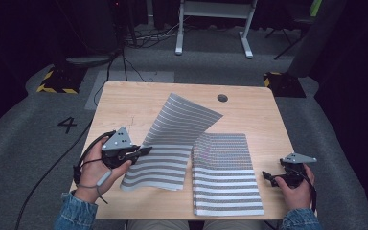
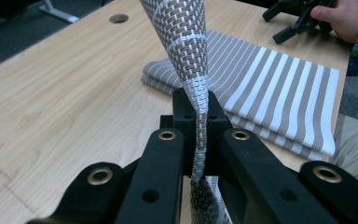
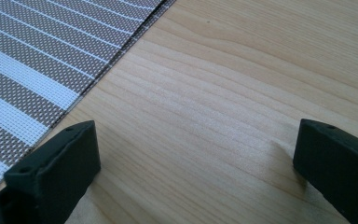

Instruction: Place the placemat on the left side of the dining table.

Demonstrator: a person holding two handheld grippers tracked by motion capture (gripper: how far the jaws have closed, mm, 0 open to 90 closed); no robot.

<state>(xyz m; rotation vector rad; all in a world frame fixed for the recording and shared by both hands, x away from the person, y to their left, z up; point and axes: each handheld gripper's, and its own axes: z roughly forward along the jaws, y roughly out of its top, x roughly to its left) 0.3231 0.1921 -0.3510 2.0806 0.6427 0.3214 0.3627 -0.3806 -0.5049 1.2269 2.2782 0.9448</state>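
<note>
A grey and white striped woven mat (image 1: 179, 122) lies on the wooden table (image 1: 124, 103), its near part flat and its far part raised in a curve. My left gripper (image 1: 146, 151) is shut on the mat's left edge. In the left gripper view the jaws pinch the woven mat (image 2: 186, 42), which rises twisted from my left gripper (image 2: 198, 107). A second striped mat (image 1: 225, 177) lies folded flat to the right. My right gripper (image 1: 267, 176) rests open on the table near the folded mat's right edge, and in its own view my right gripper (image 3: 196, 154) has bare wood between its jaws.
A round cable hole (image 1: 222, 97) sits near the table's far edge. The folded mat (image 3: 32, 70) lies just left of the right jaws. The table stands on grey carpet, with cables running off to the left and a white desk frame (image 1: 215, 19) behind.
</note>
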